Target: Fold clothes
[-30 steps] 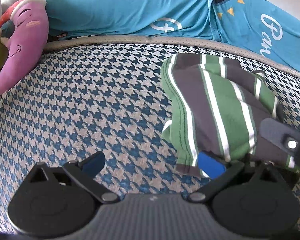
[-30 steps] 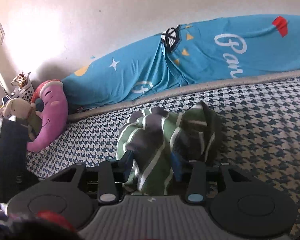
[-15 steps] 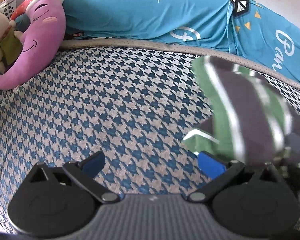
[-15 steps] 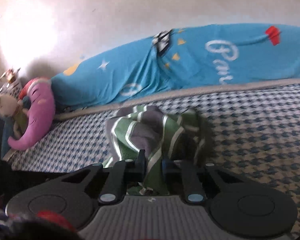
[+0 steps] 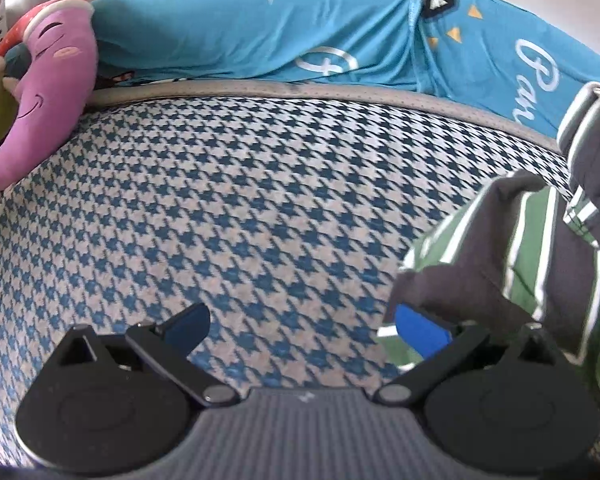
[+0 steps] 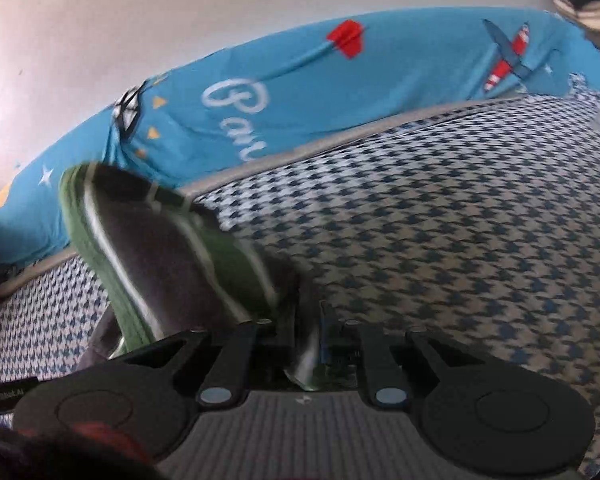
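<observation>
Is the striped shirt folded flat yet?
No. The shirt hangs bunched from the shut right gripper, lifted off the bed.

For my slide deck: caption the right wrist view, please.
Right gripper shut on striped garment, lifting it over the houndstooth mattress.

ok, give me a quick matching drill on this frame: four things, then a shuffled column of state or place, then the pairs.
Things:
1. left gripper
2. right gripper
3. striped garment
4. purple plush toy

State or place:
A. lifted off the houndstooth cover, pinched at one edge
B. jaws wide apart, nothing between them
C. far left, against the blue bedding
D. jaws nearly together, clamped on cloth

Pairs: 1-B, 2-D, 3-A, 4-C
</observation>
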Action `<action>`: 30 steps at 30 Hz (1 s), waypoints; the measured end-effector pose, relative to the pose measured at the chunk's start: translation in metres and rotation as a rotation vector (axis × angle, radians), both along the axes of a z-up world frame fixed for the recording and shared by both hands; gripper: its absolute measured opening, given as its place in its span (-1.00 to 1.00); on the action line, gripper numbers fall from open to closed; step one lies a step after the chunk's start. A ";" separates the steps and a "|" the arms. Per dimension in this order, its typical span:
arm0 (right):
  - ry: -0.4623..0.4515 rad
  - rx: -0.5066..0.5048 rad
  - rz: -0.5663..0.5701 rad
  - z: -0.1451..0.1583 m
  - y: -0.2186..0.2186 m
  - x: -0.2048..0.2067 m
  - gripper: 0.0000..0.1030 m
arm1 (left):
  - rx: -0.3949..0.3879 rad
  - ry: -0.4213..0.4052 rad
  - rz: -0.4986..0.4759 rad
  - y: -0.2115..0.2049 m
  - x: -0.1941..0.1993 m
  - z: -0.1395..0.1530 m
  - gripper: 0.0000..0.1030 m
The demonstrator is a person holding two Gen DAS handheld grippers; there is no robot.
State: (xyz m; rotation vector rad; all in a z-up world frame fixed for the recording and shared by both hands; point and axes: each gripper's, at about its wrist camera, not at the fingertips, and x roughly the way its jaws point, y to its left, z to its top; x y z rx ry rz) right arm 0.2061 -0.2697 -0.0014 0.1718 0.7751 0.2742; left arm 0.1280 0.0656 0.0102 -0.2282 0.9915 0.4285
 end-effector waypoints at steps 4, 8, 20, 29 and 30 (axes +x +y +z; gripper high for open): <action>-0.043 0.073 0.002 0.011 -0.016 -0.002 -0.69 | -0.001 0.005 -0.020 -0.012 0.005 -0.002 0.99; -0.052 0.149 0.077 0.013 -0.014 -0.005 -0.56 | -0.003 0.008 -0.036 -0.023 0.008 -0.003 1.00; -0.143 0.223 0.278 0.022 0.007 -0.021 0.29 | -0.035 0.025 -0.044 -0.026 0.013 -0.009 1.00; -0.140 0.132 0.310 0.002 0.030 -0.016 0.31 | -0.033 0.032 -0.053 -0.028 0.012 -0.009 1.00; -0.145 0.110 0.309 0.000 0.032 -0.015 0.31 | -0.035 0.033 -0.052 -0.028 0.012 -0.009 1.00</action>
